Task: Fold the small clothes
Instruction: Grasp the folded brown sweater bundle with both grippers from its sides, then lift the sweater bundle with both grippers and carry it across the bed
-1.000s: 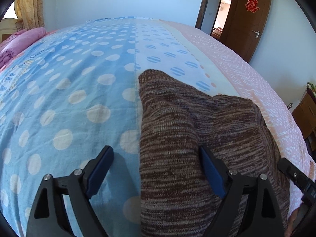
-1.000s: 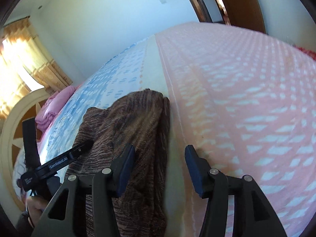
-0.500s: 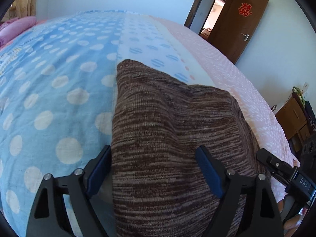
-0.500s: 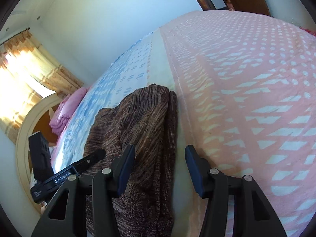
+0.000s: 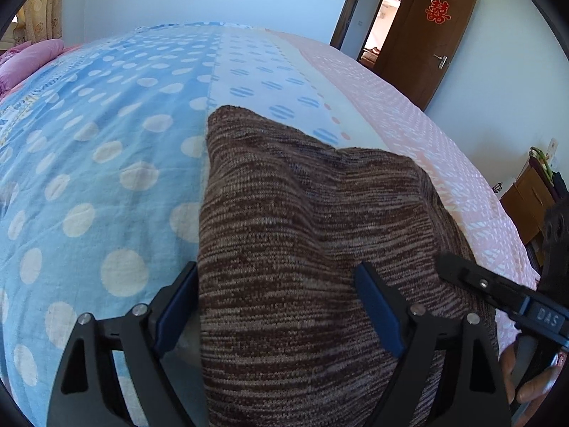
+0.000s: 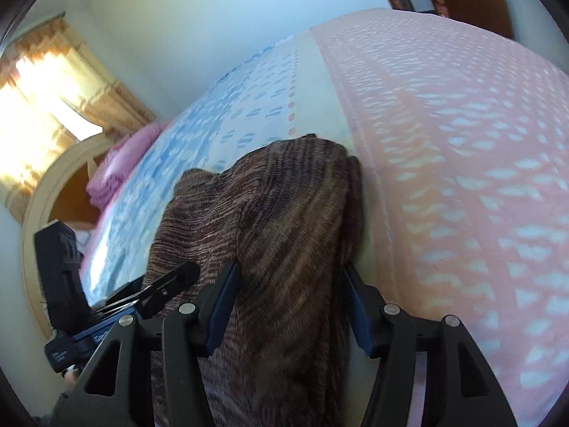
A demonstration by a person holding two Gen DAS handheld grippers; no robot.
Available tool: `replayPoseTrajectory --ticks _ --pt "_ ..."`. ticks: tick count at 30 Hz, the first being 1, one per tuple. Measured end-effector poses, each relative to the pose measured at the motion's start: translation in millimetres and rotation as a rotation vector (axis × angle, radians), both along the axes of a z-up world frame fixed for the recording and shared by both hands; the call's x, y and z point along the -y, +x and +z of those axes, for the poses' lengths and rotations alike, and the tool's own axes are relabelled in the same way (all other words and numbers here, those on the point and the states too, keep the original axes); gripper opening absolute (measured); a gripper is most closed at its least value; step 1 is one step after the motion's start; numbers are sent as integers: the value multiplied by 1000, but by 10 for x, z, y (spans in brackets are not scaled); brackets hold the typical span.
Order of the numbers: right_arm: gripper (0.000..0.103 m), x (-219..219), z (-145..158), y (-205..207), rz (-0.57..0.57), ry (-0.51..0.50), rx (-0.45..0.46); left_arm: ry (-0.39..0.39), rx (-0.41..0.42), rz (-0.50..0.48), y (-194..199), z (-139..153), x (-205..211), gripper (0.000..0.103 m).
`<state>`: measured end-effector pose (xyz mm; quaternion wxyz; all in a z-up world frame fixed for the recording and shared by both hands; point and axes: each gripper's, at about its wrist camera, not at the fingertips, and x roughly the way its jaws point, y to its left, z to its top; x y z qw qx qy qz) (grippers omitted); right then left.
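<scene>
A brown marled knit garment (image 5: 295, 256) lay folded on the bed (image 5: 106, 163) — over the seam where the blue polka-dot cover met the pink side. The left gripper (image 5: 277, 306) had its jaws apart, straddling the garment's near-left edge. The right gripper (image 6: 290, 302) — jaws likewise apart — bracketed the near-right edge (image 6: 302, 235). A pink pillow (image 6: 117, 167) sat by the headboard.

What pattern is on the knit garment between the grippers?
Brown with fine pale marled stripes on the knit garment; clearest in the left wrist view.
</scene>
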<state>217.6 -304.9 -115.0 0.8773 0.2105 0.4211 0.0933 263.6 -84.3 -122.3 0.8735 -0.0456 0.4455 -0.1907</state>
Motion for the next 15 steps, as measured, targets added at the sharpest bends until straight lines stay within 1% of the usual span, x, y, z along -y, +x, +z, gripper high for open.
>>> replayPoseTrajectory --ticks 4,5,6,7,9,12,13,15 --pt "54 -106 -39 49 15 -44 27 3 0 -2 6 0 24 89" --pt "49 -109 -35 41 15 -44 32 6 -1 -5 4 0 26 90" --pt "46 -109 -34 34 19 -40 35 10 0 -6 4 0 32 91" --pt "39 -114 -33 25 23 -39 42 13 1 -6 4 0 39 91" --pt "32 -152 -15 12 28 -59 53 12 2 -5 2 -1 37 91" --pt "31 -243 23 -3 32 -127 68 11 4 -5 6 -5 28 90" --pt "31 -237 24 -5 31 -128 69 12 4 -6 5 -5 26 90" --pt "34 -164 -2 -2 21 -81 59 13 5 -6 8 -7 25 90"
